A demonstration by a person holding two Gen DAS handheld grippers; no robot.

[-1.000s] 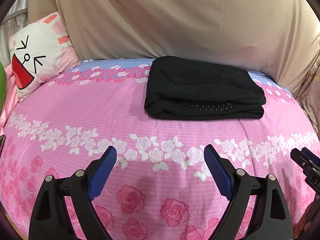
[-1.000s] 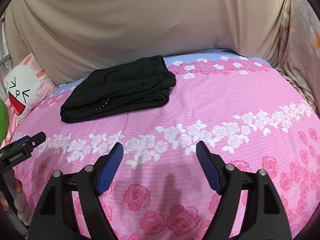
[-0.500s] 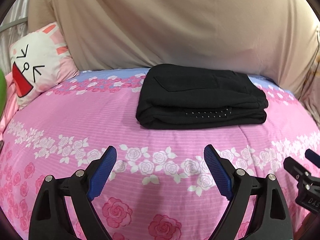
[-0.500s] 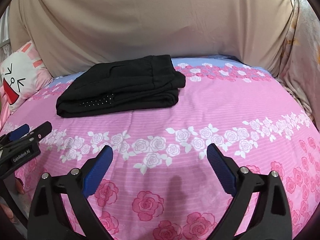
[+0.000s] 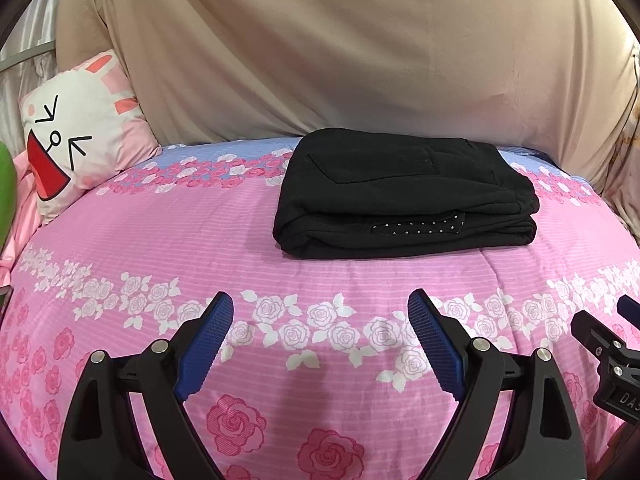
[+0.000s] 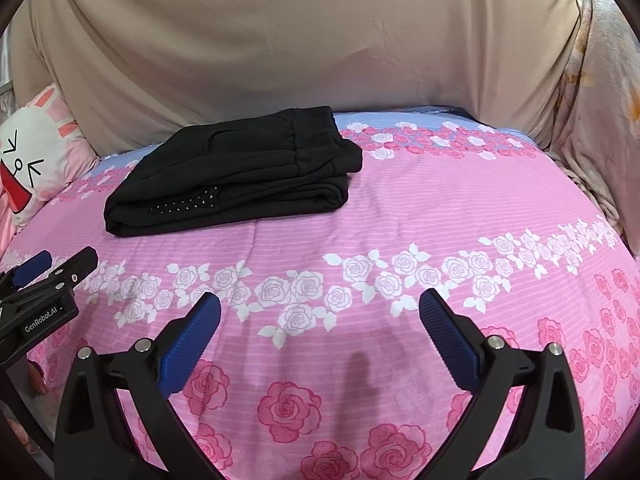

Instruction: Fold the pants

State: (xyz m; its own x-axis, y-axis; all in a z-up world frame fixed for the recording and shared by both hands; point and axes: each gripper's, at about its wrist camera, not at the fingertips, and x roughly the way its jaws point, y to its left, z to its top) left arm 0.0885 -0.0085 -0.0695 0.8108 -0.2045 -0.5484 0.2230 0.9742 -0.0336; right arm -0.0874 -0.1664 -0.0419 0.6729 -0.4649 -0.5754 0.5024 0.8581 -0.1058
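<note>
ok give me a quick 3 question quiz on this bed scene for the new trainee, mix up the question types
1. True or false: the black pants lie spread out flat across the pink floral bedspread.
2. Multiple choice: what is between the fingers of the right gripper? A) a pant leg B) nothing, just bedspread below C) the rabbit-face pillow
3. Short answer: in the left wrist view, on which side of the pants does the pillow sit?

Key
1. False. They are folded into a compact stack near the beige sheet.
2. B. Its jaws have just been opening and stand wide, as do those of the left gripper.
3. To the left, at the bed's edge, apart from the pants.
</note>
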